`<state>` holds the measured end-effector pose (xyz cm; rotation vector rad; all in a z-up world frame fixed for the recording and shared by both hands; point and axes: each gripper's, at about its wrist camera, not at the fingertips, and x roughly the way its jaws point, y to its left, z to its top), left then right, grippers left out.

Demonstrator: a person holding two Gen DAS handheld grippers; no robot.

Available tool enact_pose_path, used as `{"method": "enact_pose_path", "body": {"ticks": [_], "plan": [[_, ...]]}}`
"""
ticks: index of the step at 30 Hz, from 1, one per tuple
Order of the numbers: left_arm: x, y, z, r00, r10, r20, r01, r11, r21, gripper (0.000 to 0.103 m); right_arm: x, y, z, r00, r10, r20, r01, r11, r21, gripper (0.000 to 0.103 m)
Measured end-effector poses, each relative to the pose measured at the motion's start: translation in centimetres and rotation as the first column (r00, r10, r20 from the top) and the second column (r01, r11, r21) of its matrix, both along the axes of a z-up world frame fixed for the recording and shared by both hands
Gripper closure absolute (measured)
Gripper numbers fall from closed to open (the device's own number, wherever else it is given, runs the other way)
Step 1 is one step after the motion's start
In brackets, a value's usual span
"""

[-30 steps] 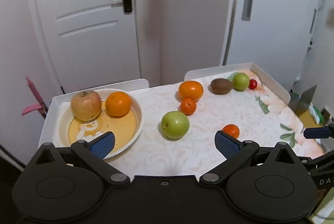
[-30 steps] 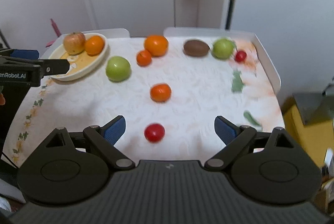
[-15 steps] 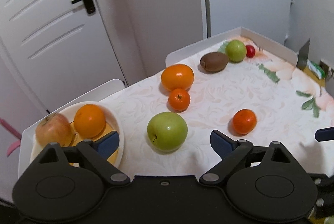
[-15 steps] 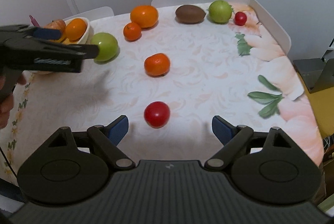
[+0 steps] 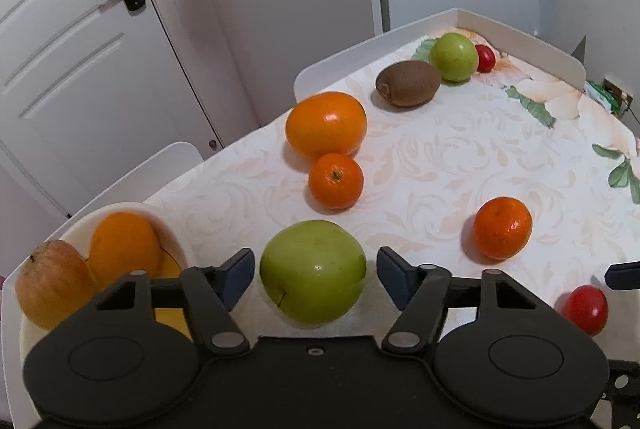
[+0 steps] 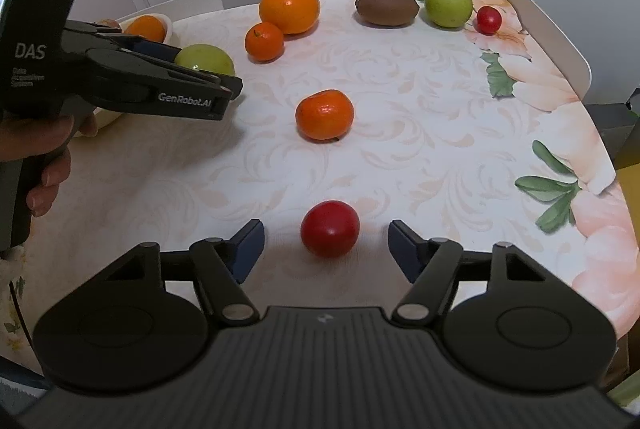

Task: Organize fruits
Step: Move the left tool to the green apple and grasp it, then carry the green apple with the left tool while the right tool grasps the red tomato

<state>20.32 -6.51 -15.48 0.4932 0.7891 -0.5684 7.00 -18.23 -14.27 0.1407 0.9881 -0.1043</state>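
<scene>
My left gripper (image 5: 314,271) is open, its blue pads on either side of a large green apple (image 5: 313,271) without touching it; it also shows in the right wrist view (image 6: 200,77). A white bowl (image 5: 168,229) at the left holds an apple (image 5: 52,283) and an orange (image 5: 124,249). My right gripper (image 6: 326,247) is open around a red tomato (image 6: 330,228), apart from it. On the cloth lie a mandarin (image 6: 325,114), a smaller mandarin (image 6: 264,41), a big orange (image 6: 289,9), a kiwi (image 6: 386,6), a green apple (image 6: 448,3) and a small tomato (image 6: 489,20).
The table has a floral cloth (image 6: 420,117) and a raised white rim (image 6: 560,41) along the back and right. White doors (image 5: 72,29) stand behind. The tip of the right gripper (image 5: 622,271) shows beside the red tomato (image 5: 586,309) in the left wrist view.
My left gripper moved forward and right from the bowl until the green apple lies between its fingers. My right gripper advanced until the red tomato lies between its fingers. Both stay open.
</scene>
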Motion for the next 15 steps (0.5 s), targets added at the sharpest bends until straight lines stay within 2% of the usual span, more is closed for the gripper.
{"method": "enact_pose_path", "body": {"ticks": [3, 15], "plan": [[-0.1, -0.1, -0.2, 1.0, -0.002, 0.01, 0.002, 1.0, 0.016, 0.041, 0.1, -0.1, -0.1, 1.0, 0.0, -0.006, 0.0, 1.0, 0.004, 0.024], [-1.2, 0.6, 0.2, 1.0, 0.01, 0.012, -0.01, 1.0, 0.01, 0.042, 0.2, -0.1, -0.2, 1.0, 0.021, -0.014, -0.021, 1.0, 0.0, 0.032]]}}
